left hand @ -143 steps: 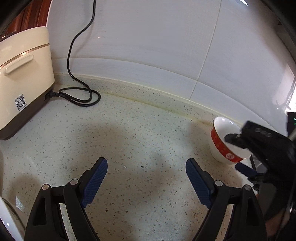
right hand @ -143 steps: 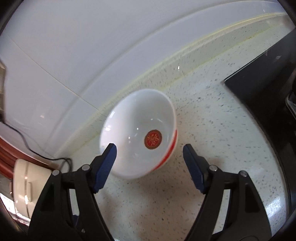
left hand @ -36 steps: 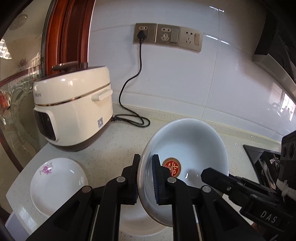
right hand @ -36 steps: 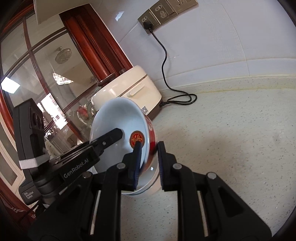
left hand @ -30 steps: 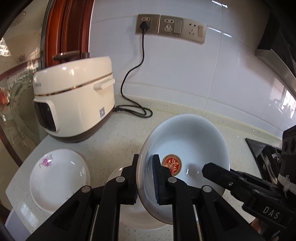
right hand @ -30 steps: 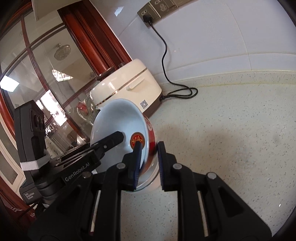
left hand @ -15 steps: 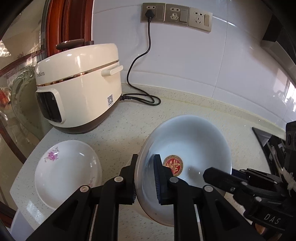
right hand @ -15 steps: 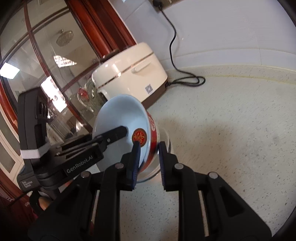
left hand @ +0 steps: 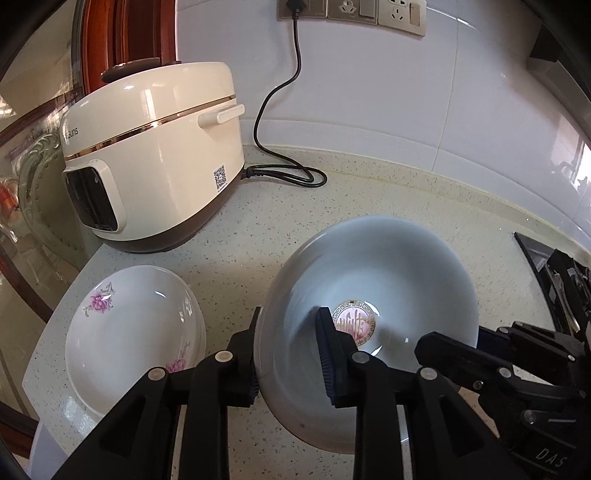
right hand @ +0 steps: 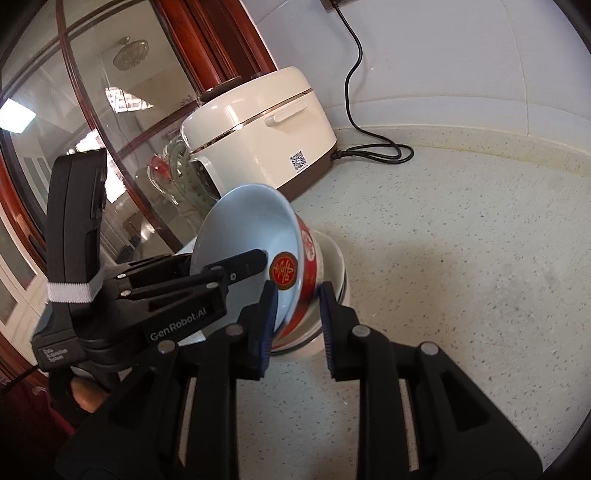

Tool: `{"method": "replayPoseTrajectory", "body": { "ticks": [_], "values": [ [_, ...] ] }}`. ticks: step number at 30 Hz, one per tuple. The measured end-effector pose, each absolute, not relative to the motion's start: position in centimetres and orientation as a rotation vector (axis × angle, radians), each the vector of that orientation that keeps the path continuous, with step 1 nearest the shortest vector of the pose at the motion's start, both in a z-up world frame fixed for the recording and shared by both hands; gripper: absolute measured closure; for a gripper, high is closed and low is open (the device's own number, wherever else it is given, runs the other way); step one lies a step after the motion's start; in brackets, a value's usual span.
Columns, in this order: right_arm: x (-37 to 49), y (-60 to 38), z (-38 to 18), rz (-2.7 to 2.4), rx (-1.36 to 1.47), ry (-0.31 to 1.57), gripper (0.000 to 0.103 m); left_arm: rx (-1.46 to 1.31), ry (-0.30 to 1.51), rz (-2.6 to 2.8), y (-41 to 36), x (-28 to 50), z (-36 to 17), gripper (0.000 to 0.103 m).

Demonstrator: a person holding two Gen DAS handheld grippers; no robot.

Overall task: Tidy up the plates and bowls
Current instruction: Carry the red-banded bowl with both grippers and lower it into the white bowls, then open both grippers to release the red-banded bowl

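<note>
The left hand-held gripper (left hand: 290, 354) straddles the near rim of a white bowl with a red band (left hand: 388, 266). Its jaws are opening, with the rim between them and the blue pads (left hand: 325, 354) standing clear of the wall on the inner side. The right hand-held gripper (right hand: 295, 325) sits astride the opposite rim of the same bowl (right hand: 255, 229). Its jaws are opening too, and there is a visible gap on the outer side. The bowl is tilted and rests in a stack of other bowls (right hand: 328, 273) on the speckled desk (right hand: 461, 258); a red and gold emblem (left hand: 354, 323) shows at its bottom. Just beside the stack, toward the desk's edge, lies a white plate with pink flowers (left hand: 129, 332). Farther back stands a cream rice cooker (left hand: 155, 155), its black cord (left hand: 284, 122) coiling on the desk and running up the white tiled wall (left hand: 406, 96) to a socket strip (left hand: 351, 14). A black hob (left hand: 554, 266) shows at the far right edge in the left wrist view.
</note>
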State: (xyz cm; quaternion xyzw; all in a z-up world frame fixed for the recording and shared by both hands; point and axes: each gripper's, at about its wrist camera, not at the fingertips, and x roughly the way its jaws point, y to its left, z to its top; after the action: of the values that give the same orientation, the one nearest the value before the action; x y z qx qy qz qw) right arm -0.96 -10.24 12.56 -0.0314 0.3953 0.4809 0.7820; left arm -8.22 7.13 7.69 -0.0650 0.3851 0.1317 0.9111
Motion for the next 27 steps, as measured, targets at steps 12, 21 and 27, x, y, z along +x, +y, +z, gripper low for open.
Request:
{"method": "replayPoseTrajectory", "body": {
  "ticks": [12,21,27],
  "values": [
    [-1.3,-10.0,12.6,0.999,-0.129,0.809,0.072,-0.096,0.792,0.281,6.5,-8.1,7.5,0.076],
    [-1.3,-10.1,12.7,1.0,-0.125,0.814,0.071,-0.096,0.787,0.284,6.2,-8.3,7.4,0.072],
    [-1.3,-10.1,12.6,0.998,-0.124,0.813,0.071,-0.083,0.782,0.288,5.9,-8.3,7.4,0.069]
  ]
}}
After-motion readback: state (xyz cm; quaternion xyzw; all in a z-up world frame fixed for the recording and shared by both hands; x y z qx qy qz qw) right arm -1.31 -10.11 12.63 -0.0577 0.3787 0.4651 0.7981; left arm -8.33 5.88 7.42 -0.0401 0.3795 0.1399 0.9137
